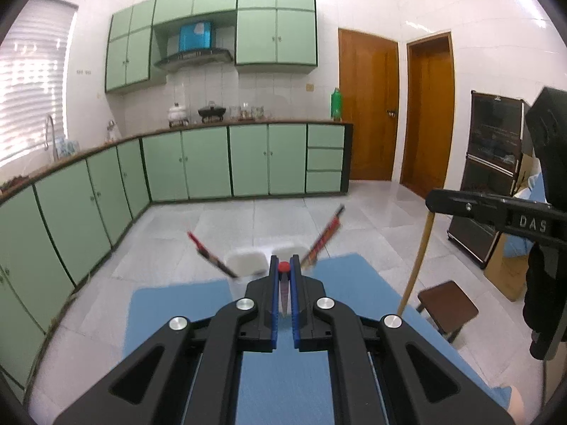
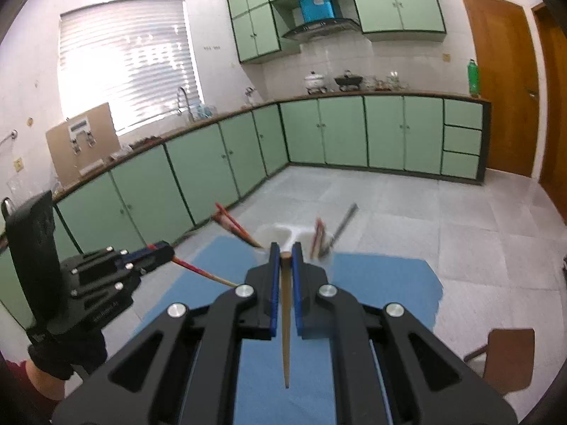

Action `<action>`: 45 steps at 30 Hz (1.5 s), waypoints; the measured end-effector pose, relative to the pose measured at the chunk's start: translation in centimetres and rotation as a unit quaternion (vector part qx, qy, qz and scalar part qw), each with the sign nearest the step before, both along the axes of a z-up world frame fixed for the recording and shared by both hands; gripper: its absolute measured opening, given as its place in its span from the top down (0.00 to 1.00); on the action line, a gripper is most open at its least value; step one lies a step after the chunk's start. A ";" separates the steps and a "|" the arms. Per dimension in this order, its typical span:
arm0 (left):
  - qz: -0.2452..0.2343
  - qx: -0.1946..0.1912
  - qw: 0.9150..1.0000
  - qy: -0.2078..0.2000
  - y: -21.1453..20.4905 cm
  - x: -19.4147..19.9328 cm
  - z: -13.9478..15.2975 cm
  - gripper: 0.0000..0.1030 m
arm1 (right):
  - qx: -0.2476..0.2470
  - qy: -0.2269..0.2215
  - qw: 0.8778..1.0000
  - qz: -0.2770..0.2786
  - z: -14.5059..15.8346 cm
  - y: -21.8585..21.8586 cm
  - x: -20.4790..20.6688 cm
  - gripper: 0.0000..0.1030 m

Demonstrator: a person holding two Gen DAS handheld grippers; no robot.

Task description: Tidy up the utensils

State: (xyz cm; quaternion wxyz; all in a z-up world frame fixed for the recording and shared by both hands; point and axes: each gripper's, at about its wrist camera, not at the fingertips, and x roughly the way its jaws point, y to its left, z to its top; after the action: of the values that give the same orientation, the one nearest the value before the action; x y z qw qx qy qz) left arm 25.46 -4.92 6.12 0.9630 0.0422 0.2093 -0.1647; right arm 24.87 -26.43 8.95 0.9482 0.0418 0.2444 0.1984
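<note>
My left gripper (image 1: 283, 269) is shut on a red-ended chopstick (image 1: 283, 297), seen end-on between its blue pads; in the right wrist view that gripper (image 2: 166, 251) holds the chopstick (image 2: 202, 272) slanting down to the right. My right gripper (image 2: 286, 253) is shut on a plain wooden chopstick (image 2: 285, 326); in the left wrist view the stick (image 1: 416, 265) hangs below that gripper (image 1: 434, 200). A white two-compartment holder (image 1: 248, 260) stands at the far edge of the blue mat (image 1: 276, 372), with chopsticks leaning out left (image 1: 209, 255) and right (image 1: 324, 235). The holder also shows in the right wrist view (image 2: 280, 235).
Green base cabinets (image 1: 195, 163) line the far wall and the left side. A small brown stool (image 1: 448, 304) stands on the tiled floor to the right of the mat. A dark cabinet (image 1: 492, 177) and wooden doors (image 1: 368, 106) are at the right.
</note>
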 end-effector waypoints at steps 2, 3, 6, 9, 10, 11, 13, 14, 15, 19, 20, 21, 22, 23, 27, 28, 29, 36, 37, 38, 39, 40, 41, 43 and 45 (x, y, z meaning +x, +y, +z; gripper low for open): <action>0.005 0.000 1.000 -0.018 0.2 0.6 1.7 0.94 | 0.001 -0.022 1.000 -0.001 2.0 0.4 1.0 0.94; 0.006 0.001 1.000 -0.027 0.2 0.7 2.4 0.94 | 0.000 -0.029 1.000 -0.002 2.8 0.5 1.6 0.94; 0.014 0.008 0.999 -0.051 0.3 1.7 4.3 0.94 | 0.005 -0.054 0.999 -0.006 5.2 1.0 3.6 0.94; 0.023 0.015 0.998 -0.055 0.3 3.4 5.3 0.94 | 0.004 -0.079 0.997 -0.023 7.0 1.3 5.9 0.94; 0.023 0.016 0.998 -0.051 0.3 4.1 5.4 0.94 | -0.001 -0.084 0.996 -0.033 7.3 1.4 6.7 0.94; 0.024 0.016 0.998 -0.047 0.3 4.6 5.3 0.94 | -0.004 -0.088 0.995 -0.041 7.5 1.5 7.6 0.94; 0.026 0.020 0.999 -0.037 0.1 5.9 5.1 0.94 | -0.008 -0.093 0.994 -0.056 7.4 1.5 9.3 0.94; 0.027 0.022 0.999 -0.031 0.0 6.4 4.8 0.94 | -0.007 -0.094 0.994 -0.062 7.1 1.4 10.2 0.94; 0.026 0.022 0.999 -0.026 0.0 7.0 4.7 0.94 | -0.005 -0.095 0.993 -0.066 6.7 1.3 10.9 0.94; 0.024 0.018 0.999 -0.010 -0.2 8.3 3.8 0.94 | -0.004 -0.079 0.994 -0.080 4.6 1.1 13.9 0.94; 0.024 0.019 0.999 -0.009 -0.3 8.5 3.6 0.94 | -0.003 -0.071 0.994 -0.082 3.8 1.1 14.5 0.94; 0.023 0.022 0.999 -0.006 -0.4 8.9 3.3 0.94 | -0.003 -0.064 0.995 -0.083 3.1 1.2 15.0 0.94; 0.023 0.023 0.999 -0.001 -0.5 9.2 3.0 0.94 | -0.004 -0.055 0.995 -0.081 2.5 1.3 15.4 0.94; 0.022 0.024 0.999 0.004 -0.4 9.6 2.7 0.94 | -0.003 -0.045 0.996 -0.077 1.8 1.3 15.8 0.94; 0.023 0.027 0.999 0.030 -0.2 11.1 0.9 0.91 | -0.006 -0.023 0.997 -0.075 -0.3 1.4 16.1 0.73; 0.023 0.025 0.999 0.035 -0.1 11.3 0.6 0.87 | -0.007 -0.025 0.997 -0.076 -0.6 1.4 15.6 0.69; 0.025 0.025 0.999 0.037 0.0 11.4 0.4 0.85 | -0.009 -0.027 0.997 -0.078 -0.7 1.3 15.4 0.67; 0.037 0.011 0.999 0.026 1.3 9.8 0.2 0.60 | -0.007 -0.040 0.993 -0.109 -1.1 -1.1 11.4 0.41; 0.038 0.008 0.999 0.024 1.5 9.3 0.2 0.55 | -0.011 -0.040 0.992 -0.116 -1.4 -1.5 10.5 0.39; 0.040 0.005 0.999 0.022 1.8 8.6 0.1 0.49 | -0.014 -0.041 0.991 -0.124 -1.7 -2.0 9.3 0.35; 0.043 0.001 0.999 0.020 2.0 7.8 -0.2 0.45 | -0.015 -0.041 0.991 -0.128 -2.2 -2.5 8.6 0.31; 0.046 -0.002 0.999 0.018 2.3 6.9 -0.5 0.38 | -0.017 -0.040 0.990 -0.131 -2.6 -2.8 7.7 0.29; 0.049 -0.004 0.999 0.019 2.6 5.9 -1.0 0.29 | -0.022 -0.038 0.990 -0.134 -3.2 -3.1 6.4 0.23; 0.054 -0.003 0.998 0.023 2.9 4.4 -2.0 0.21 | -0.035 -0.035 0.989 -0.139 -4.4 -3.4 4.5 0.14; 0.059 0.004 0.998 0.029 3.1 2.7 -3.3 0.17 | -0.047 -0.023 0.988 -0.145 -6.0 -3.5 2.4 0.10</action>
State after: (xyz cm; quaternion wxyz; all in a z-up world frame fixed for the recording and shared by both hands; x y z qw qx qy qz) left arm 28.11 -1.87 2.80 0.9643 0.0291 0.2401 -0.1079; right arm 27.27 -29.97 2.94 0.9732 0.0283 0.2232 0.0477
